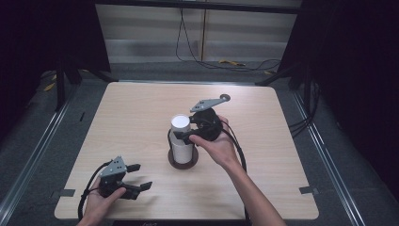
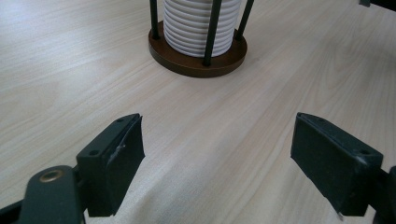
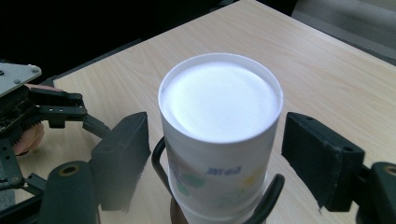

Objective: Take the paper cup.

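**Two grippers at a cup stack on a wooden table**

High view: a pale wood-grain table (image 1: 141, 108) stands on grey flooring, with dark curtains at both sides and a light panelled wall at the top of the frame, where black cables (image 1: 188, 47) hang and trail. At frame centre a stack of white paper cups (image 1: 181, 136) stands upright in a holder with a round brown base (image 1: 182, 162). The right gripper (image 1: 186, 136), held in the right hand (image 1: 216, 146), reaches the stack from the right. The left gripper (image 1: 136, 181), in the left hand (image 1: 101, 200), rests at lower left, well apart from the stack.

Left gripper view: bare table ahead; jaws spread wide, nothing between them. The stack's ribbed rims (image 2: 198, 25) and dark upright rods (image 2: 212, 30) rise from the brown base at upper centre.

Right gripper view: the top cup (image 3: 219, 135), inverted, with a faint printed pattern on its wall, sits between the jaws. Gaps show on both sides, so the pads are released. Black holder rods curve round the cup below. The left gripper shows at the left edge.
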A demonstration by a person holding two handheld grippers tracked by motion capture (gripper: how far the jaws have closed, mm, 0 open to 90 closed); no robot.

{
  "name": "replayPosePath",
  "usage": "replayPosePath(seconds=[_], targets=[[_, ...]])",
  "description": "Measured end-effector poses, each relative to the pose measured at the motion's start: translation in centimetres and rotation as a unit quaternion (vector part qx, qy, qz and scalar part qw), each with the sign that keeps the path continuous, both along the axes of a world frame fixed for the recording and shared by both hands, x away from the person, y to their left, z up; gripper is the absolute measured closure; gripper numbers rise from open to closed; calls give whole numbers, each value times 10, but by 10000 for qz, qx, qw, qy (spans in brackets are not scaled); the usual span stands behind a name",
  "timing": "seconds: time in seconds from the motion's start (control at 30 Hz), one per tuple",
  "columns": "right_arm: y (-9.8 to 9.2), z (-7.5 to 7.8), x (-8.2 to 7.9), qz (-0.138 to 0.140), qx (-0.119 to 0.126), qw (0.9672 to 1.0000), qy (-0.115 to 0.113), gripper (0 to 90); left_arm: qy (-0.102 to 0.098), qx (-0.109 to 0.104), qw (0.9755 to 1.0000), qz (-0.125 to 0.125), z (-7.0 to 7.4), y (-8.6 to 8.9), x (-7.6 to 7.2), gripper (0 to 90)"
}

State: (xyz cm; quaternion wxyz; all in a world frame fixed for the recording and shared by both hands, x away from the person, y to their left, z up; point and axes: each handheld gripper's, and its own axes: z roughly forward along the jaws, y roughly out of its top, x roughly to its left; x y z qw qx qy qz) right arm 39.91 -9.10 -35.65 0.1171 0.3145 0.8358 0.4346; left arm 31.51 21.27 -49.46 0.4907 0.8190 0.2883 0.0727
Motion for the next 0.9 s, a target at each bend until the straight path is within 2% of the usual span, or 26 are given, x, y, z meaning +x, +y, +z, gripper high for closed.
replayPosePath(seconds=[0.03,0.07,0.27,0.4,0.5,0.7,0.9], targets=[[4,-1,3,6,-115,9999,113,232,4,3,10000,2,0,0,0,172],[5,-1,4,16,-137,9998,133,235,33,-13,10000,8,0,1,0,172],[12,3,8,7,-208,9997,159,255,41,-28,10000,10,0,1,0,172],[14,2,8,-73,-291,9996,15,309,27,-30,10000,11,0,2,0,172],[13,2,9,-88,-213,9997,114,310,12,-19,10000,20,0,3,0,172],[13,1,10,-98,-227,9995,175,317,12,-33,10000,29,0,3,0,172],[11,4,9,-68,-183,9998,96,324,7,-20,10000,5,0,3,0,172]])
